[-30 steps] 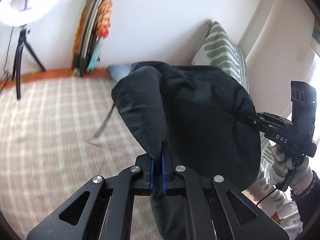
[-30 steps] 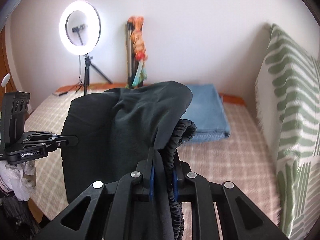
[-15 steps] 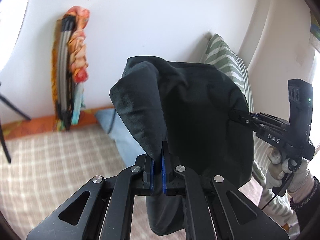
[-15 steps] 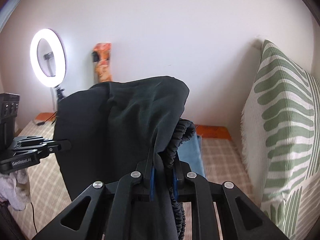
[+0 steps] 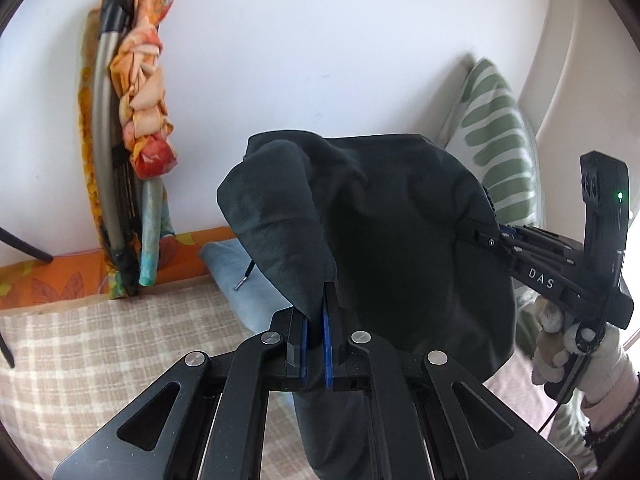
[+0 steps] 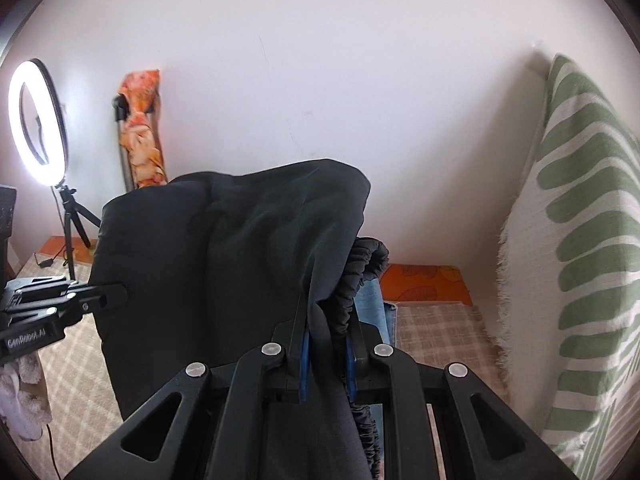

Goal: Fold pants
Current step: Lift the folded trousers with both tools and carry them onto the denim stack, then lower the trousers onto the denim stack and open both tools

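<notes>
Dark grey-black pants [image 5: 392, 232] hang in the air between my two grippers, held above the checked bed cover [image 5: 80, 344]. My left gripper [image 5: 316, 320] is shut on one edge of the fabric. My right gripper [image 6: 326, 344] is shut on the other side, pinching the fabric and the gathered elastic waistband [image 6: 360, 268]. The pants [image 6: 224, 264] drape down in front of both cameras and hide the bed below. The right gripper also shows in the left wrist view [image 5: 484, 240], and the left gripper shows in the right wrist view [image 6: 116, 294].
A folded blue cloth [image 5: 248, 292] lies on the bed by the wall. A green-patterned pillow [image 6: 580, 240] leans at the right. An orange-wrapped folded item [image 5: 132, 120] stands against the wall. A lit ring light [image 6: 36, 120] on a tripod stands at the left.
Both grippers have risen and tilted upward with the pants. The bed has dropped lower in view and more wall shows. Both grips are unchanged.
</notes>
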`<state>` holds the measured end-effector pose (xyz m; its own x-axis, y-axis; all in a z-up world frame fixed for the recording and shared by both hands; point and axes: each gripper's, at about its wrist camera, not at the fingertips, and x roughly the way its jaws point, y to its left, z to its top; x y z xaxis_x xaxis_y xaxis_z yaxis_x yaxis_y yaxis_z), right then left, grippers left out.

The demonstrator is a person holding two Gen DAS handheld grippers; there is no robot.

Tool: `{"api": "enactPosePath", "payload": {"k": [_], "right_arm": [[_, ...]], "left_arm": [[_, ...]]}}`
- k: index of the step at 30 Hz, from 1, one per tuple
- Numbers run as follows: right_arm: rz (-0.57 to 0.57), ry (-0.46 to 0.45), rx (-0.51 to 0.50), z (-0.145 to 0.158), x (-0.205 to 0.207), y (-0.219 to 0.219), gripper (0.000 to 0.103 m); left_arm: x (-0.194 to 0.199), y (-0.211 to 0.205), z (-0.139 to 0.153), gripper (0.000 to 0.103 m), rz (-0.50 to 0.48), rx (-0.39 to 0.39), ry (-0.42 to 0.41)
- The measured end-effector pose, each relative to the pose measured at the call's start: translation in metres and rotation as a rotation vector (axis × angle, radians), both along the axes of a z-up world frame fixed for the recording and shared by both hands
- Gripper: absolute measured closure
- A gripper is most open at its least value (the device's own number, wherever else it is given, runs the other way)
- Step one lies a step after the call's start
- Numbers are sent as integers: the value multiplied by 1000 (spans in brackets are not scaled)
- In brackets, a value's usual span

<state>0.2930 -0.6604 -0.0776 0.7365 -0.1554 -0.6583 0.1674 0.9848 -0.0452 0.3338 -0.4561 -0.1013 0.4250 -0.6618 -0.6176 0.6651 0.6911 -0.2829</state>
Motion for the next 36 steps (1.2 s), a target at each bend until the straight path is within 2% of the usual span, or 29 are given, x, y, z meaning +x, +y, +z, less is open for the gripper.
{"api": "enactPosePath", "payload": {"k": [12, 15, 16, 17, 19, 21, 23, 25, 27, 29, 32, 36], "right_arm": [[-14, 104, -27, -43, 33, -17, 89], [-41, 124, -46, -48, 38, -20, 78], [-56, 122, -60, -49, 37, -23, 69], [-66, 119, -61, -47, 36, -24, 65], [-73, 114, -51, -44, 33, -27, 64], [-78, 114, -53, -42, 29, -29, 61], [-77, 112, -49, -40, 26, -28, 55], [-74, 110, -39, -39, 22, -27, 42], [-71, 106, -45, -36, 17, -23, 41], [-70, 107, -55, -32, 12, -19, 36], [-64, 93, -52, -24, 2, -13, 31], [-69, 66, -44, -9, -17, -7, 26]], "left_arm": [[22, -22, -20, 98, 54, 98, 21], [29, -19, -22, 94, 77, 93, 50], [30, -19, -22, 93, 88, 99, 50], [30, -17, -23, 91, 94, 104, 46], [30, -14, -23, 89, 96, 104, 47], [28, -13, -23, 72, 100, 105, 59], [25, -11, -23, 70, 100, 101, 53], [20, -10, -22, 69, 94, 101, 50], [14, -11, -21, 61, 83, 105, 53], [8, -8, -17, 60, 75, 104, 45], [-5, -5, -8, 51, 66, 109, 18], [-24, 9, 6, 48, 77, 95, -7]]}}
